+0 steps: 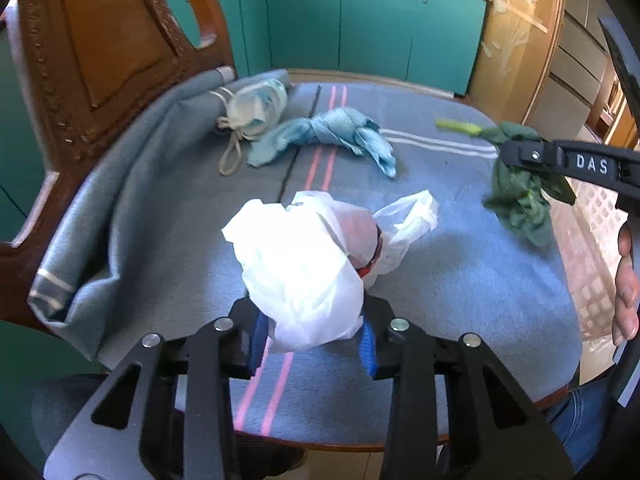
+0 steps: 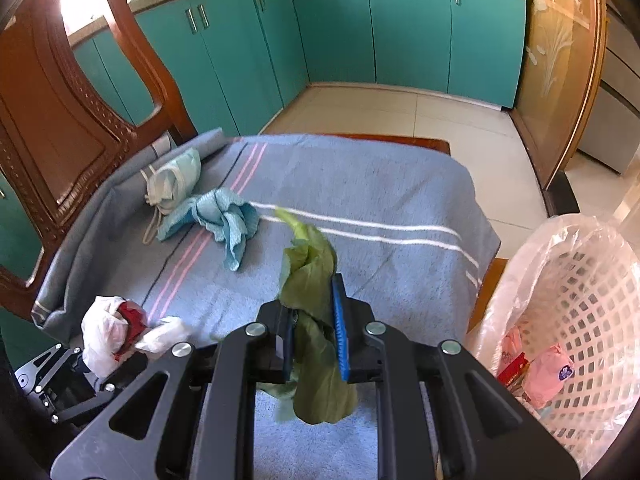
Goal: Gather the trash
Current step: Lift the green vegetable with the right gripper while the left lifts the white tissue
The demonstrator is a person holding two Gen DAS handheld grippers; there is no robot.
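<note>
Left wrist view: your left gripper [image 1: 316, 340] pinches the white plastic bag [image 1: 300, 264] at the near edge of the blue towel [image 1: 460, 264]; open cloth lies ahead, and the chair back [image 1: 100, 52] walls the left. Your hand [image 1: 626, 284] is cut off at the right.

Right wrist view: your right gripper [image 2: 314, 344], angled down, clamps the wilted green leaf [image 2: 312, 280] above the towel. The lined white basket [image 2: 580, 280] stands just right of the table edge; its contents are partly hidden.

Legible text: white capitals "DAS" on the black arm of the right tool [image 1: 516, 156], seen in the left wrist view (lettering runs on toward the frame edge, so it may be cut off). Nothing else can be read; a small emblem on the pink packet [image 2: 550, 372] is too small to read.
</note>
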